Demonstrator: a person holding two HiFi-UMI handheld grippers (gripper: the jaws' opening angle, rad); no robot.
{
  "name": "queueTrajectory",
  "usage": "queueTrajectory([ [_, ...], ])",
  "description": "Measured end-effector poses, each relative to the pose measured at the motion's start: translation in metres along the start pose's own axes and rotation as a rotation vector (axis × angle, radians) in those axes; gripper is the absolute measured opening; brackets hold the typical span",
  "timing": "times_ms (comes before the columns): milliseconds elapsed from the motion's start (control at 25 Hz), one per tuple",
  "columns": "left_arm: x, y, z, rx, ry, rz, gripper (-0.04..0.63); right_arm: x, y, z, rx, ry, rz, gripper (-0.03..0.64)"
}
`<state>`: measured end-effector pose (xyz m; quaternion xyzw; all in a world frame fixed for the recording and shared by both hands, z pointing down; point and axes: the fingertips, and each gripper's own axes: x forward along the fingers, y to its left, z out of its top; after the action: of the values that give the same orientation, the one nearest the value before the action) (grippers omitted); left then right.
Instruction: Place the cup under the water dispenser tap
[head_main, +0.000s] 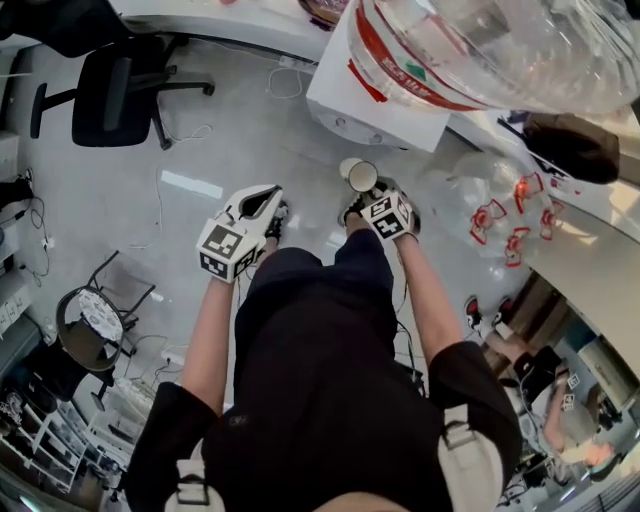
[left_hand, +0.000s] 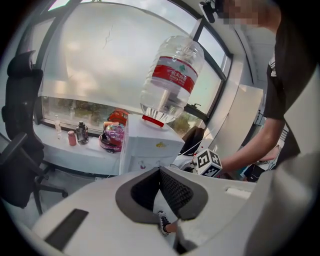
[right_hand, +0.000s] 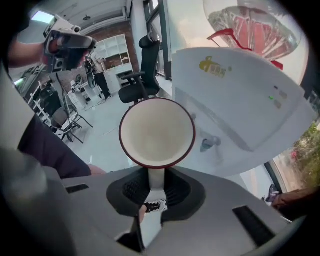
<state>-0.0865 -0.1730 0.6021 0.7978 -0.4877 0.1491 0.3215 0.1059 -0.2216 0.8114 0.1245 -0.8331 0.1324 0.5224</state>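
A white cup with a red rim (right_hand: 157, 132) faces me mouth-on. My right gripper (right_hand: 156, 186) is shut on its handle, with the pads pressing from both sides. In the head view this cup (head_main: 361, 177) is at the front of the right gripper (head_main: 366, 198), close to the white water dispenser (head_main: 375, 100). The dispenser's front (right_hand: 235, 115) and a grey tap (right_hand: 209, 144) lie just right of the cup. A large water bottle (head_main: 480, 40) stands upside down on top. My left gripper (left_hand: 160, 172) is shut and holds nothing; it hovers left of the right one (head_main: 272, 205).
A black office chair (head_main: 115, 90) stands on the grey floor at the left, with cables (head_main: 180, 135) near it. An empty clear bottle (head_main: 490, 210) lies right of the dispenser. A window ledge (left_hand: 60, 147) carries small bottles and a bowl.
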Motion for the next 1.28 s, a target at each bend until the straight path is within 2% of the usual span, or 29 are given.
queueTrajectory([
  [400,0.013,-0.001,-0.021,-0.022,0.010,0.001,-0.001,0.057,-0.027,-0.031,0.026,0.105,-0.036,0.040],
  [680,0.025,0.003,-0.031,-0.021,-0.005,-0.005,0.000,0.102,-0.052,-0.049,0.044,0.162,-0.106,0.040],
  [920,0.018,0.008,-0.055,-0.022,0.023,-0.009,0.000,0.131,-0.072,-0.061,0.120,0.201,-0.157,0.040],
  [1120,0.018,0.010,-0.069,-0.052,0.041,-0.016,-0.001,0.155,-0.084,-0.067,0.218,0.197,-0.170,0.040],
  [1280,0.028,0.012,-0.072,-0.040,0.028,-0.015,0.000,0.169,-0.095,-0.070,0.232,0.215,-0.213,0.041],
])
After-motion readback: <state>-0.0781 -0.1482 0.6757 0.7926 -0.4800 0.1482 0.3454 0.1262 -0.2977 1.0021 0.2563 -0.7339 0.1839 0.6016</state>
